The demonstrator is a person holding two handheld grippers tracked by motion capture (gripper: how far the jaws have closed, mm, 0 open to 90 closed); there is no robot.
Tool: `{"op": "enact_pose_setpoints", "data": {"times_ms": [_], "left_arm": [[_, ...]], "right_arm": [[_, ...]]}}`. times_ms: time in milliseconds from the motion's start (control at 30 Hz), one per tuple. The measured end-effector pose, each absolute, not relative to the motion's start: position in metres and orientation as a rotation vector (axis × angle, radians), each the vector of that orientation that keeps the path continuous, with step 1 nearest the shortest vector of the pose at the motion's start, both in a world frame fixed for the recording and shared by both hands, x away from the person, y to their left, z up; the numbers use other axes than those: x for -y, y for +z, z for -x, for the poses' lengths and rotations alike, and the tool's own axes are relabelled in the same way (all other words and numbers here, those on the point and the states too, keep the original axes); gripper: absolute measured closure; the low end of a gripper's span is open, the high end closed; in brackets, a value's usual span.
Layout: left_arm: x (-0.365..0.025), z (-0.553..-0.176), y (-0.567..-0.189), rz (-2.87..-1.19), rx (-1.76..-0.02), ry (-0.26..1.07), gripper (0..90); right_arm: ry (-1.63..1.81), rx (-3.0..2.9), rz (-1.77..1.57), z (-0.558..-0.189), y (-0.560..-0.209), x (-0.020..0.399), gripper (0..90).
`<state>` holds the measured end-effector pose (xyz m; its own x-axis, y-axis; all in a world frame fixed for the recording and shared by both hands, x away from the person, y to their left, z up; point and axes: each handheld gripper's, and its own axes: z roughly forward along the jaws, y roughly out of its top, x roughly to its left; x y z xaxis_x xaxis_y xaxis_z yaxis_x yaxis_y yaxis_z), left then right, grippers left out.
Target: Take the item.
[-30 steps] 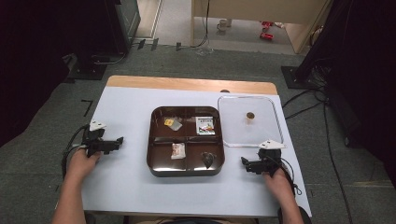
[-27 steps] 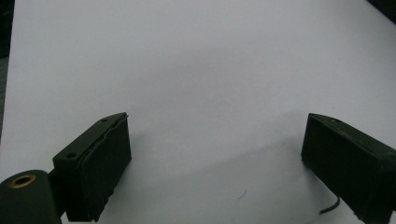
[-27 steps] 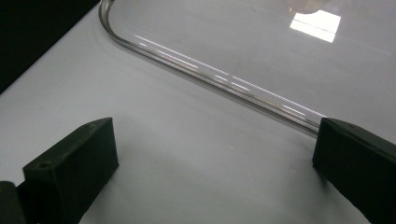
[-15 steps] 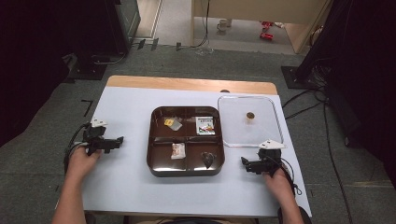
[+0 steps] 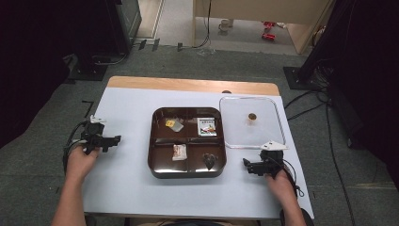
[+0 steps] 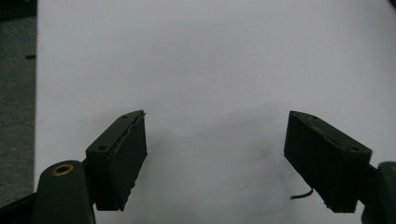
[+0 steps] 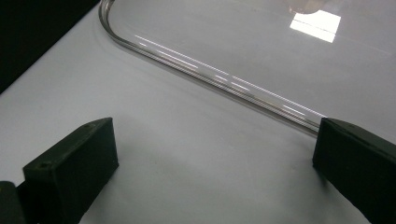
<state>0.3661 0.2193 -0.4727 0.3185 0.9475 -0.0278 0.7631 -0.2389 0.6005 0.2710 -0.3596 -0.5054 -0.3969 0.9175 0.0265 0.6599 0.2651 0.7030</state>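
A: Left gripper view first. The left tongs (image 6: 215,158) are standing apart, with nothing between the two blocky matte black pads but the smooth white counter (image 6: 210,60). The jaws have just been closing a little, yet they are still gaping wide.

B: And the right gripper view is showing the right tongs (image 7: 215,163) spread just as wide, their flat black pads hovering over bare counter. Just beyond them the clear lid (image 7: 261,42) is lying, its rounded glossy rim catching streaks of light.

A: In the high view the left tongs (image 5: 115,139) are pointing toward the dark brown tray (image 5: 188,170), well apart from its left wall. The tray is a rounded square, shiny, split into four compartments.

B: The right tongs (image 5: 245,164) are sitting just beside the tray's right near corner, pointing at it, with the clear lid (image 5: 251,100) lying flat on the counter beyond them, a small brown knob (image 5: 252,116) at its centre.

A: Inside the tray, a yellow wrapped piece (image 5: 174,124) is sitting far left, a white printed packet (image 5: 206,126) far right, a pale crinkly wrapper (image 5: 179,151) near left, and a dark heart-shaped piece (image 5: 209,160) near right.

B: Against a second ago, almost nothing is differing. Both hands are keeping their places, and the tray, lid and all four pieces are lying where they were.
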Motion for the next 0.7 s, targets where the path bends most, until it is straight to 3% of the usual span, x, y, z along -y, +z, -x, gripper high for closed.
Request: {"op": "enact_pose_setpoints", "data": {"times_ms": [100,400,700], "left_arm": [[-0.218,-0.365,-0.468,-2.039,-1.492,0.412,19.1],[-0.211,-0.360,-0.455,-2.031,-1.430,0.413,18.5],[-0.207,-0.358,-0.447,-1.991,-1.372,0.298,21.1]], "right_arm": [[0.908,-2.155,-1.432,-0.271,-0.505,0.360,0.0],[0.908,-2.154,-1.432,-0.271,-0.506,0.360,0.0],[0.908,-2.155,-1.432,-0.271,-0.505,0.360,0.0]]}}
